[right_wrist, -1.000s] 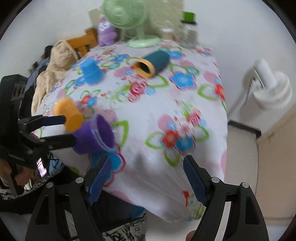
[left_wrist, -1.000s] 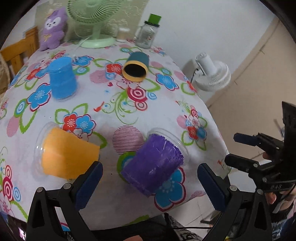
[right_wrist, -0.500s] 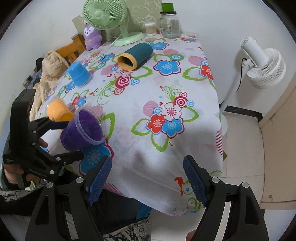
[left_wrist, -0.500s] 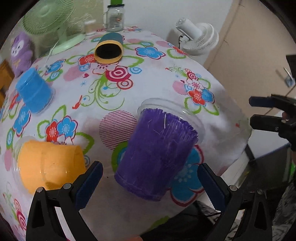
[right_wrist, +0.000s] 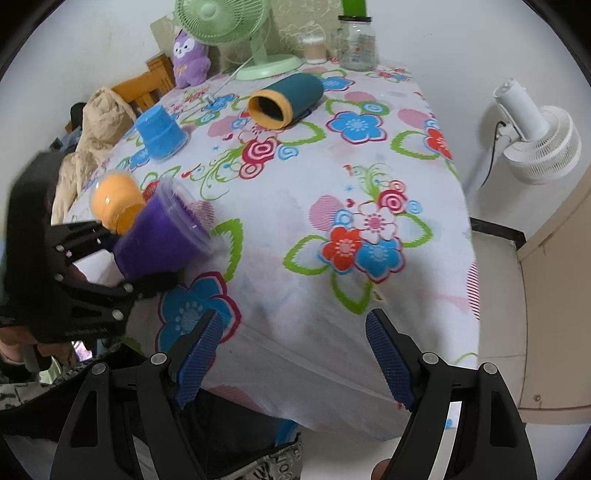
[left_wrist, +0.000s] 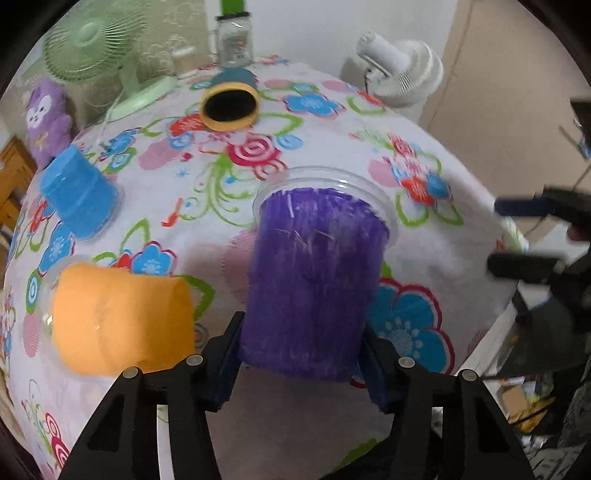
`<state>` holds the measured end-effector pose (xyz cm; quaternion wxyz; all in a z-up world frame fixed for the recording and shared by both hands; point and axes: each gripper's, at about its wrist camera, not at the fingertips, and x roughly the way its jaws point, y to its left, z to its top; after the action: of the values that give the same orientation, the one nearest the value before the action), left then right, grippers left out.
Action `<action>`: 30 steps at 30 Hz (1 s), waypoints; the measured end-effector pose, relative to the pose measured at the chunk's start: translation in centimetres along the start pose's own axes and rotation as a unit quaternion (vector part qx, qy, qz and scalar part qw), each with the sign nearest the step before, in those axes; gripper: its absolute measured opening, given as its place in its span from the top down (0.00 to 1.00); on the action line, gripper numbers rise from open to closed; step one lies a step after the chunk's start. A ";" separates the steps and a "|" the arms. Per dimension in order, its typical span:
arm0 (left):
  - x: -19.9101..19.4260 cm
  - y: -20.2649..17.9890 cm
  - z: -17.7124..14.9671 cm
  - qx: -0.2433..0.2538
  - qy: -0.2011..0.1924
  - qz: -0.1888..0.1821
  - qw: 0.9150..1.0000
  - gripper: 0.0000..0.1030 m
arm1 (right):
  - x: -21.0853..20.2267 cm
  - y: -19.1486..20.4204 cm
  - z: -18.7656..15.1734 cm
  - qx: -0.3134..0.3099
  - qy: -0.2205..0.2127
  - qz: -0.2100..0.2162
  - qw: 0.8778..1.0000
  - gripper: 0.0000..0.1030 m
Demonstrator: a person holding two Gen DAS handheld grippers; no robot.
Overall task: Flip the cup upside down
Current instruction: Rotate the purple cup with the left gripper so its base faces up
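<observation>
A purple cup (left_wrist: pixel 314 280) with a clear rim sits near the table's front edge; it also shows in the right wrist view (right_wrist: pixel 162 236). My left gripper (left_wrist: pixel 303 354) is shut on the purple cup near its base, one blue pad on each side. The cup's clear rim points away from me, toward the table. An orange cup (left_wrist: pixel 122 317) lies just left of it. My right gripper (right_wrist: pixel 295 354) is open and empty, off the table's front edge.
A blue cup (left_wrist: pixel 77 192) stands upside down at the left. A teal tumbler with a yellow rim (left_wrist: pixel 231 103) lies on its side further back. A green fan (right_wrist: pixel 236 33), a purple plush toy (right_wrist: pixel 190 57) and a glass jar (right_wrist: pixel 356 40) stand at the back. A white fan (right_wrist: pixel 535 140) stands right of the table.
My left gripper has moved in on the purple cup and closed on its base. My right gripper has stayed open in front of the table, with the view shifting slightly.
</observation>
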<state>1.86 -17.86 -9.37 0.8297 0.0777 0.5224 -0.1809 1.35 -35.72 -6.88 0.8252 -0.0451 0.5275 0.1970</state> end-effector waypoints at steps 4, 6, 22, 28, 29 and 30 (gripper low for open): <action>-1.3 1.7 0.5 -0.041 -0.024 -0.003 0.999 0.46 | 0.6 1.5 0.7 -0.020 -0.002 0.000 1.000 0.20; -1.9 2.6 0.6 -0.062 -0.029 -0.007 0.998 0.46 | 0.8 2.0 1.0 -0.025 -0.002 0.003 1.000 0.20; -5.4 3.4 0.5 -0.077 0.005 -0.047 0.996 0.45 | 2.6 4.0 2.4 -0.047 0.011 0.009 0.999 0.20; -5.2 3.6 0.8 -0.076 0.010 -0.036 0.996 0.45 | 3.3 3.9 2.5 -0.048 0.019 0.010 0.999 0.20; -5.2 3.6 0.9 -0.077 0.011 -0.034 0.996 0.45 | 3.4 3.9 2.5 -0.047 0.020 0.010 0.999 0.20; -5.1 3.7 0.9 -0.077 0.012 -0.033 0.996 0.45 | 3.5 3.8 2.5 -0.045 0.020 0.012 0.999 0.20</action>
<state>2.03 -13.65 -4.57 0.8206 -0.0018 0.5467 -0.1666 3.37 -30.56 -8.37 0.8090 -0.0804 0.5352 0.2293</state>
